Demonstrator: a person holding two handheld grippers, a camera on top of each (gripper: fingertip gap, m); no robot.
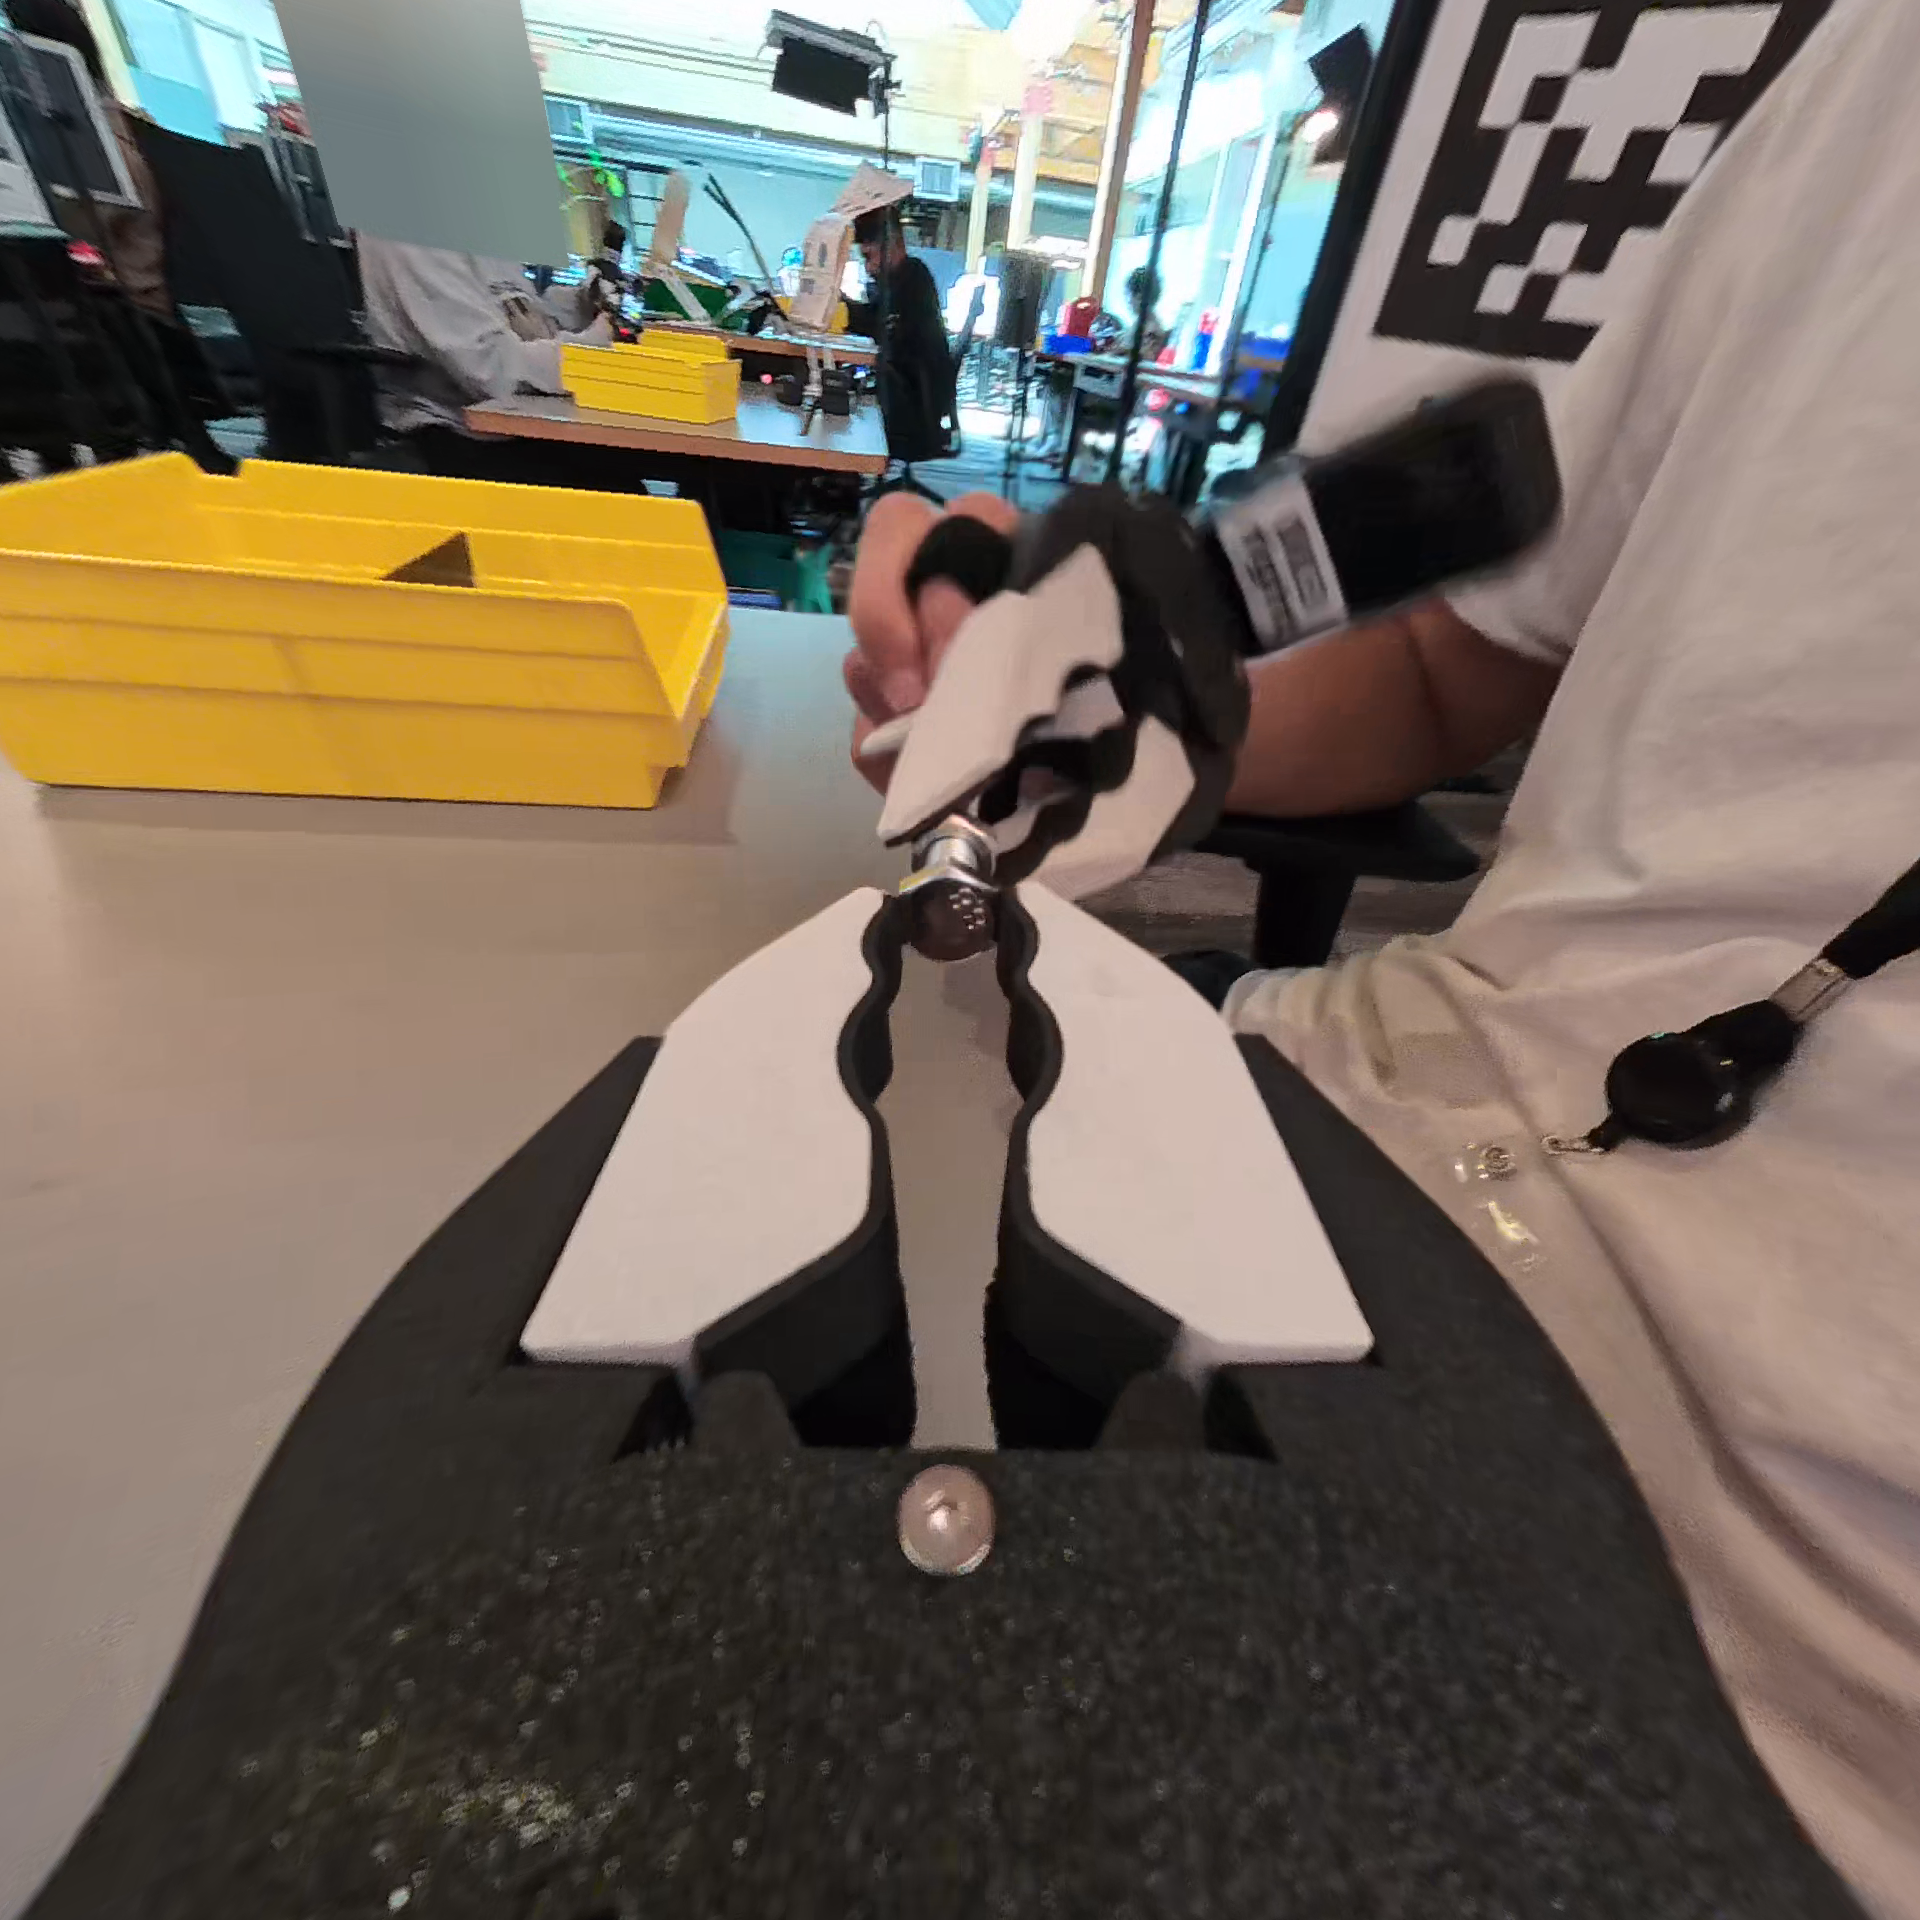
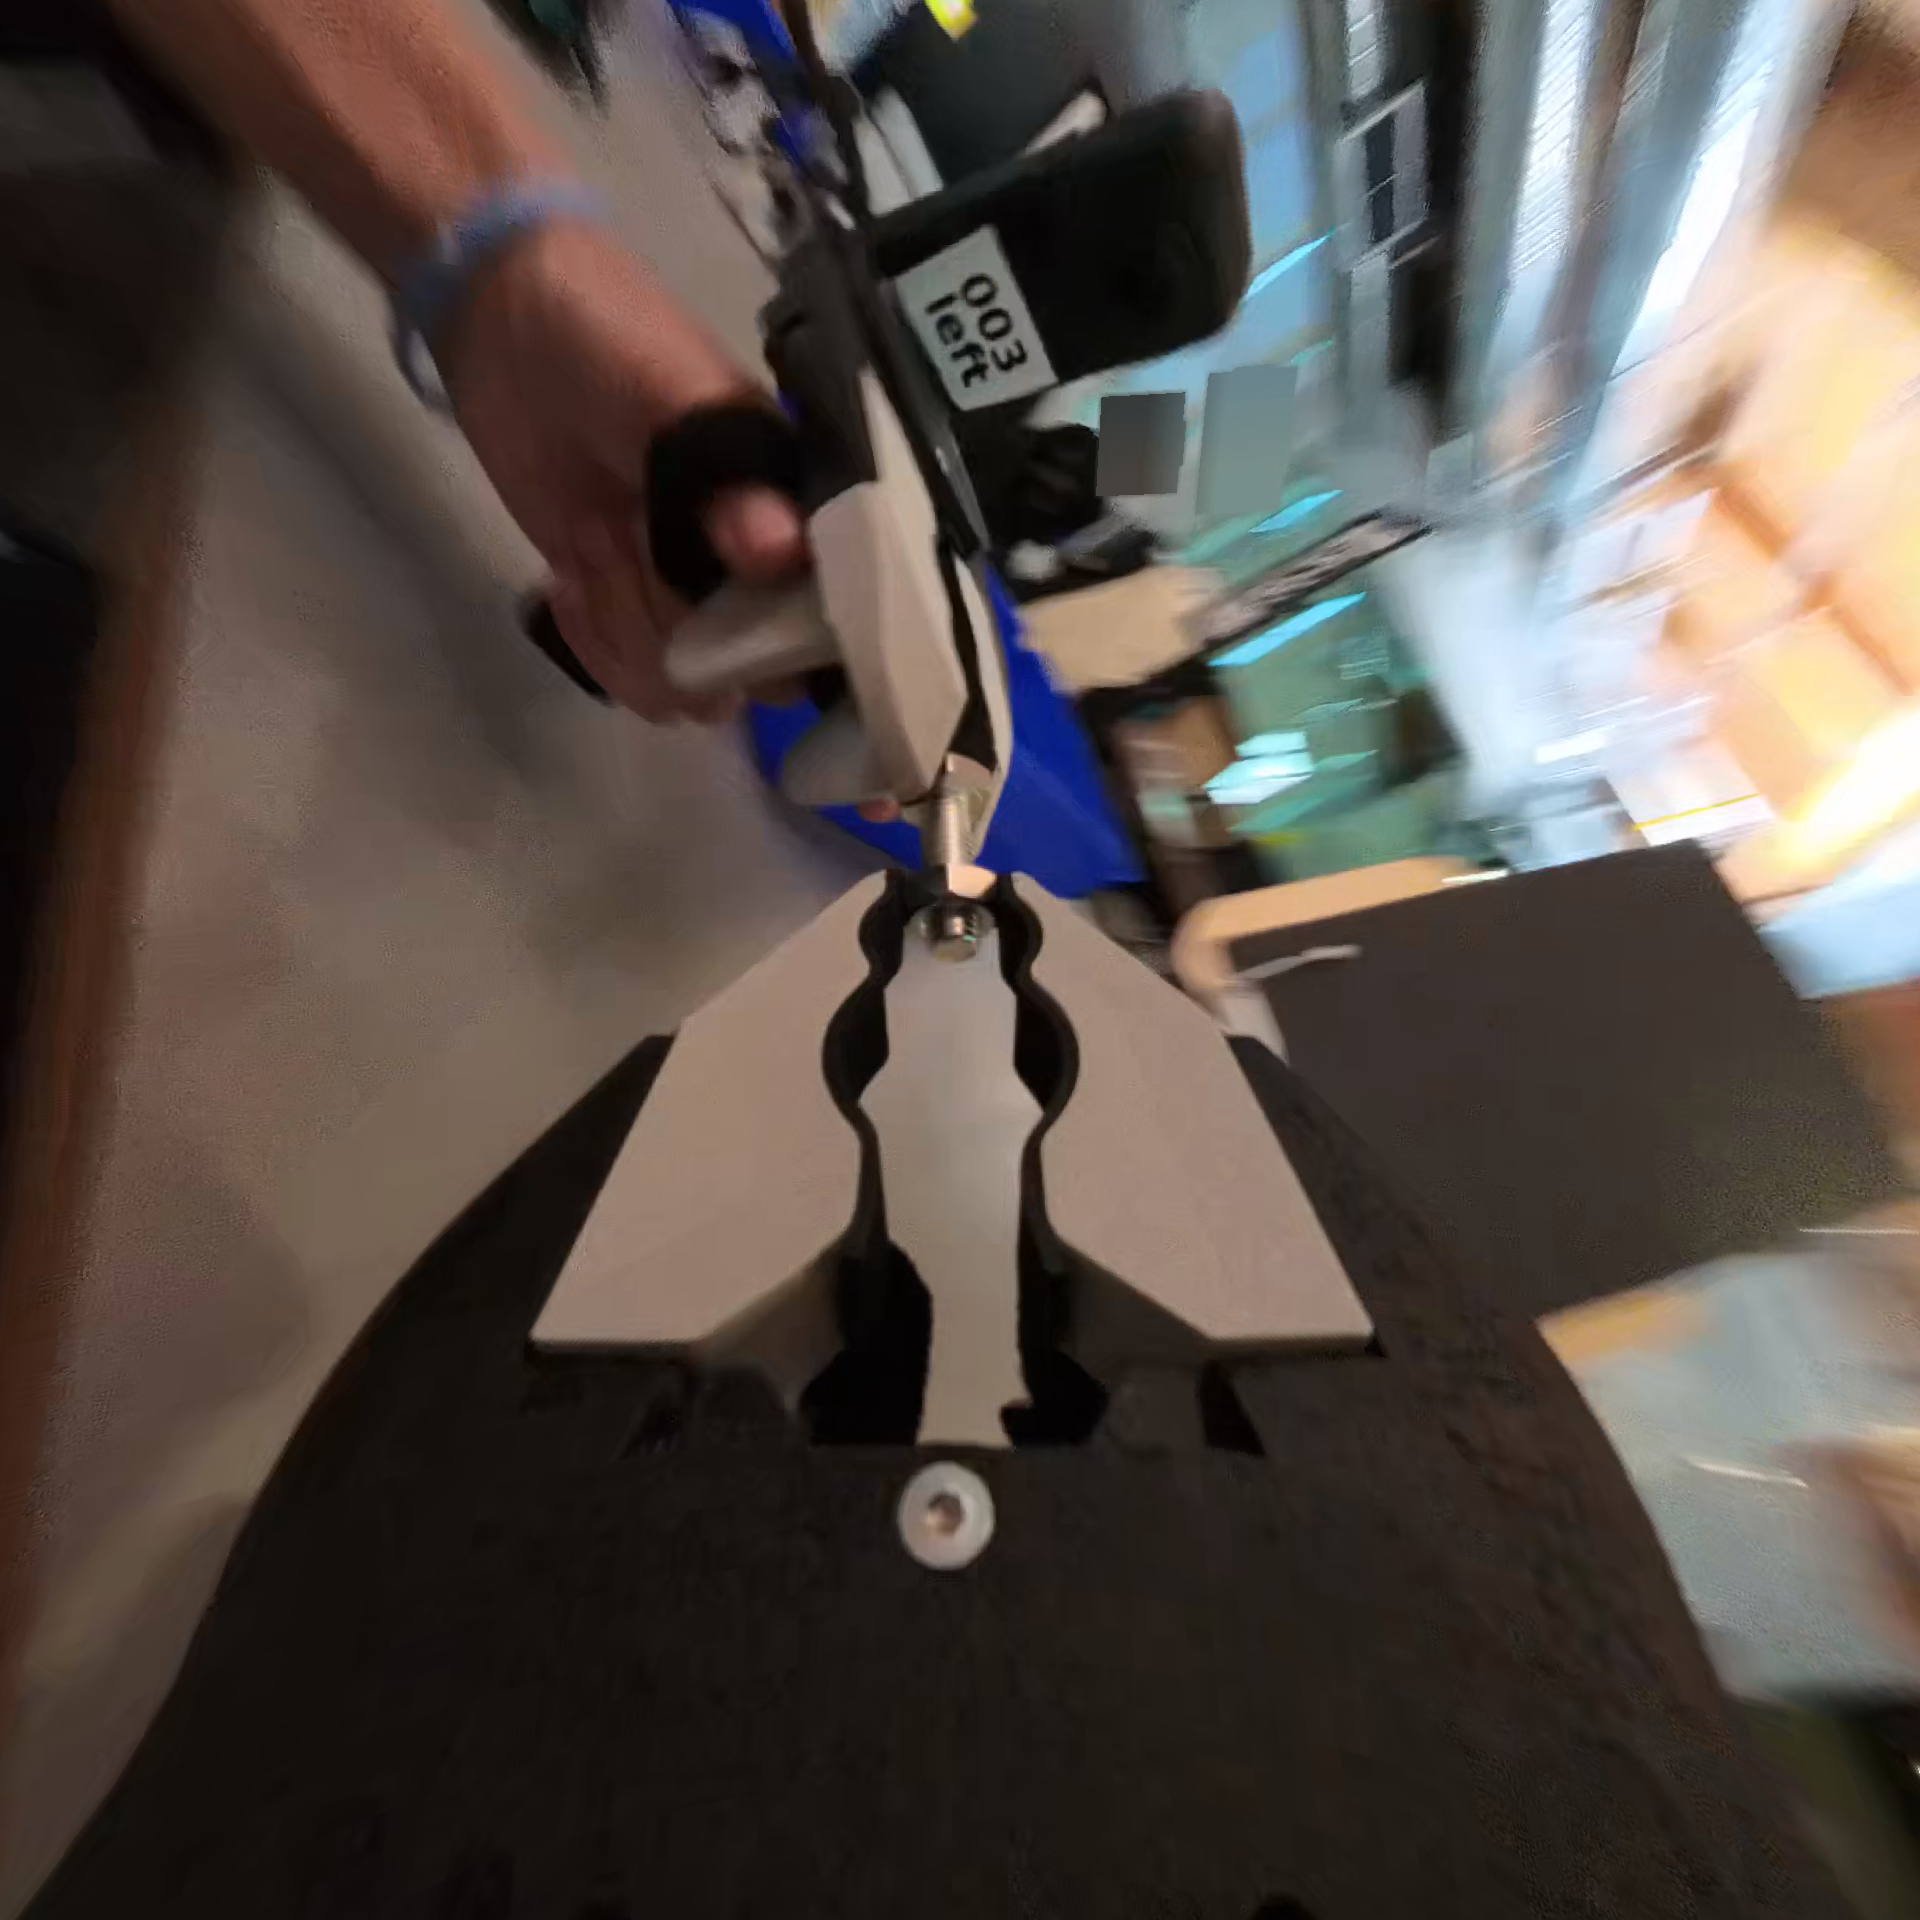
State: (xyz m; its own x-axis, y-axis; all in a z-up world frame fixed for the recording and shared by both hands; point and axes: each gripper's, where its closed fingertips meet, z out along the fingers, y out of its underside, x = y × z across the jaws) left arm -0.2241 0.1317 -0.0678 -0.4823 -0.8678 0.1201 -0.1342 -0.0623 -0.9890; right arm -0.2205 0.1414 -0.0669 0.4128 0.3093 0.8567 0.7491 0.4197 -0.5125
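A: Entry, both wrist views. The left gripper [image 1: 948, 914] was clamped at its very tips on the head end of a metal bolt [image 1: 951, 902]. The right gripper [image 1: 971, 831] was closed on the other end of the same piece, on what looked like a nut or collar [image 1: 951, 842] on the shank.

B: Axis?

A: The bolt's long axis ran from one set of tips straight to the other, up and away from the left gripper's jaws, held in the air over the pale table [image 1: 312, 987]. In the right wrist view the right gripper [image 2: 951, 904] pinched a hex part [image 2: 951, 927], and the shank [image 2: 948, 826] rose into the left gripper [image 2: 961, 790]. Neither was nearer; both were touching it.

B: Surroundings, writing?

A: A yellow bin [image 1: 343, 634] sat well apart to the left. A white label [image 2: 975, 320] on the left gripper's black camera housing bore print, not transcribed. A black-and-white square marker [image 1: 1579, 156] was on the person's white shirt, and a small tag [image 1: 1283, 566] on the right gripper. A blue bin [image 2: 1049, 769] showed behind, blurred.
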